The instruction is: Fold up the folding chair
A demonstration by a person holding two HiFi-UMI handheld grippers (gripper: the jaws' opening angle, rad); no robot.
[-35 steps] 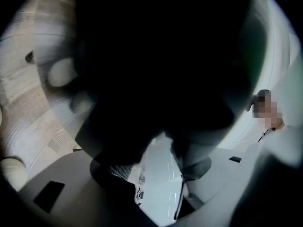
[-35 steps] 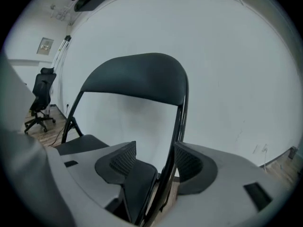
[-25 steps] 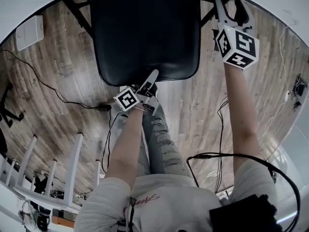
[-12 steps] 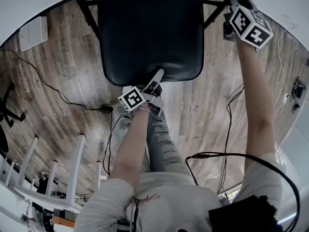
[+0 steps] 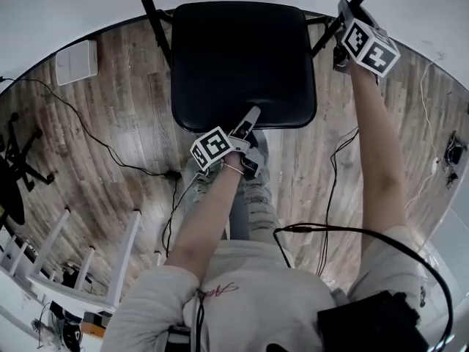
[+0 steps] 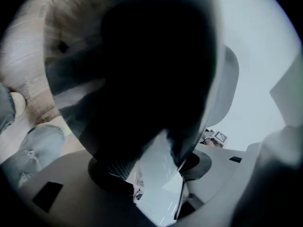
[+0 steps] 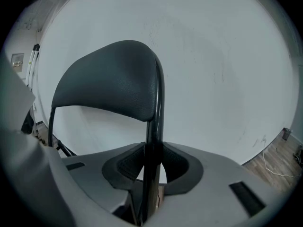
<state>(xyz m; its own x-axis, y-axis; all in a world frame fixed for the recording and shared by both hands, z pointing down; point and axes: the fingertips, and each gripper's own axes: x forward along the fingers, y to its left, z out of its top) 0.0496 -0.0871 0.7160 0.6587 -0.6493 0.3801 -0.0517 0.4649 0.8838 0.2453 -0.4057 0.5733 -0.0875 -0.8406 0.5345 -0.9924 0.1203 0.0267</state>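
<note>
In just-closed right tongs (image 7: pixel 152 167), chair tube (image 7: pixel 156 122); in left tongs (image 6: pixel 154 167), seat edge (image 6: pixel 142 122).

A bare indoor room, more makeshift recording space than lived-in home: wood-plank floor (image 5: pixel 110 160), plain white wall (image 5: pixel 73 6), loose black cables (image 5: pixel 95 141) trailing across the boards, a white box (image 5: pixel 77 61) near the wall, a black stand (image 5: pixel 15 174) at the edge.

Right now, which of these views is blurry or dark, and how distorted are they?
Left gripper view: the seat fills the frame as a dark, out-of-focus mass with smeared edges. Right gripper view: sharp and evenly lit, with the backrest and frame tube crisp and a dark vignette at the corners. Head view: strong fisheye curves the wood floor; the lighting is even, with no glare.
</note>
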